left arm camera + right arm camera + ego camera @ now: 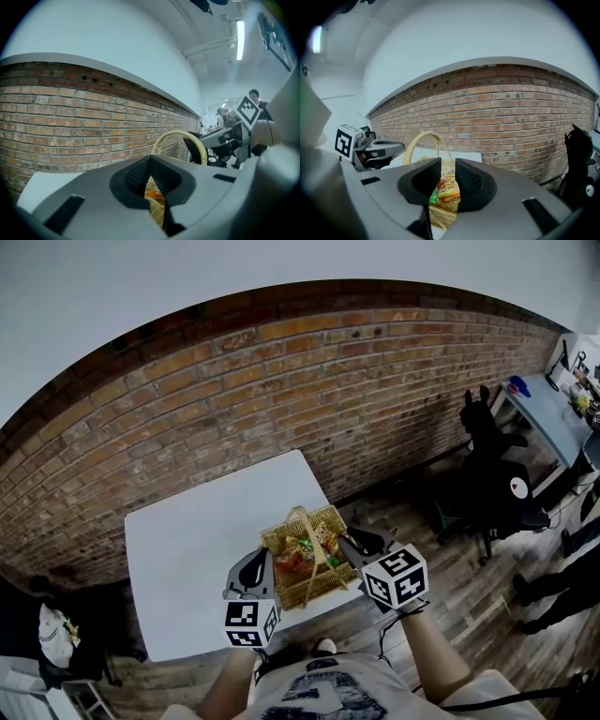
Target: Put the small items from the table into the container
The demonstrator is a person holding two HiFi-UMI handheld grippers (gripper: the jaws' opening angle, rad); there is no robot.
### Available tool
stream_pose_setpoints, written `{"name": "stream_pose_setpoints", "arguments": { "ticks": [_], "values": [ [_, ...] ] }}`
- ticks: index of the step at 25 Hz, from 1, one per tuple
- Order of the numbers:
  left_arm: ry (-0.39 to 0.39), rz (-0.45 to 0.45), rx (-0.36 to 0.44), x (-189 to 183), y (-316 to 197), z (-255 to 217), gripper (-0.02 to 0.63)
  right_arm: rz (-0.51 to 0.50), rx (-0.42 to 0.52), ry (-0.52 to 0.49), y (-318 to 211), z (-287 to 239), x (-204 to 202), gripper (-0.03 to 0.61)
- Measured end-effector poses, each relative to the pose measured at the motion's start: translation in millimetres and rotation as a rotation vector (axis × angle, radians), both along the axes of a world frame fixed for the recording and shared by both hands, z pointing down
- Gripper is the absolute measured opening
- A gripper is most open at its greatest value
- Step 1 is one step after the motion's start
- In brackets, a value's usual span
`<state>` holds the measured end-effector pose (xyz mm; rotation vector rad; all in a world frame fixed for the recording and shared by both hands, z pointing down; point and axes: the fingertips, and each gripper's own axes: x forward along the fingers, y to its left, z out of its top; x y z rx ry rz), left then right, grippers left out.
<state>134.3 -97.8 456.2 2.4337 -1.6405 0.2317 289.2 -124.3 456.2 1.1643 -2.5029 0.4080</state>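
Basket [309, 570], packets [298, 562] inside, at the table [187, 549] near-right corner, hard on the near edge. Grippers partly hide its sides. Left gripper [269, 561] at its left rim, tips together; pinch on rim unclear. Right gripper [345, 540] slightly parted, empty. Open tabletop leftward and beyond.

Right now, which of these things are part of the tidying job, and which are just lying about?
Part of the job: wicker basket, snack packets inside it, white table, left gripper, right gripper.

Just lying about: black chair, grey desk with clutter, brick wall.
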Motion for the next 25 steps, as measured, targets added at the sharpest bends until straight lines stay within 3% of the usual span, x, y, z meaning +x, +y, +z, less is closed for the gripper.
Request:
{"name": "stream_pose_setpoints", "arguments": {
  "ticks": [6, 12, 25],
  "values": [
    [-0.003, 0.003, 0.03, -32, 11, -16, 0.049, 0.127, 0.14, -0.026, 2, -45, -10, 0.103],
    [-0.005, -0.02, 0.058, -86, 27, -31, 0.049, 0.185, 0.253, -0.045, 14, -80, -53, 0.1],
    [-0.024, -0.123, 0.099, -233, 71, -50, 0.049, 0.026, 0.224, -0.098, 54, -70, -228, 0.045]
  ]
}}
